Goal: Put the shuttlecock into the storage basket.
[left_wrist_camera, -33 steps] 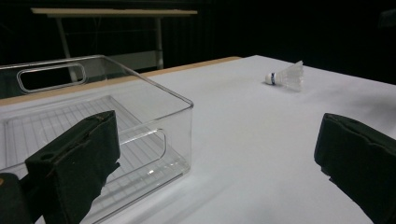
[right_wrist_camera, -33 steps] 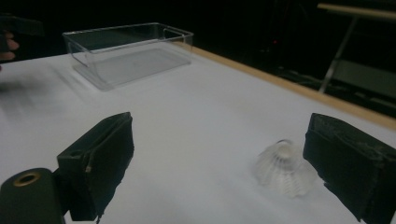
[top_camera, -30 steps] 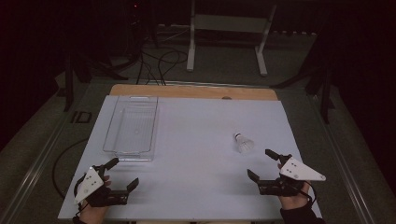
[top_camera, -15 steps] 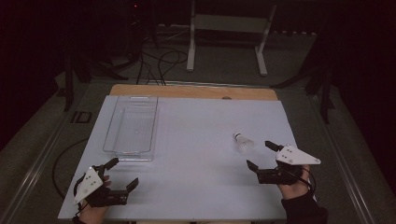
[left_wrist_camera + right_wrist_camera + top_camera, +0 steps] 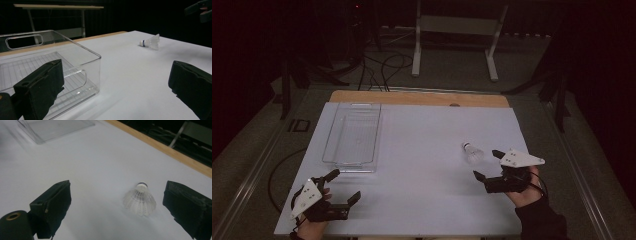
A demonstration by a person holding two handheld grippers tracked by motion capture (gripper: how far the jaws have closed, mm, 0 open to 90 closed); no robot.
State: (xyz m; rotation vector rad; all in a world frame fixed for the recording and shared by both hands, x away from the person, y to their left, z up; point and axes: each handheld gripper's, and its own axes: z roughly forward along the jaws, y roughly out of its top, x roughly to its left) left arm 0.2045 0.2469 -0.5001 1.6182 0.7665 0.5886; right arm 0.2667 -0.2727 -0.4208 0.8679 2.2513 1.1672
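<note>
Shuttlecock (image 5: 472,152) well apart from clear bin (image 5: 353,135)

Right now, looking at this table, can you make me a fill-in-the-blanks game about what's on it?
1. The white shuttlecock lies on its ____ on the white table.
2. The clear plastic bin has ____ inside it.
3. The gripper nearest the shuttlecock is the ____ gripper.
4. The left gripper has its jaws ____.

Missing words: side; nothing; right; open
</note>
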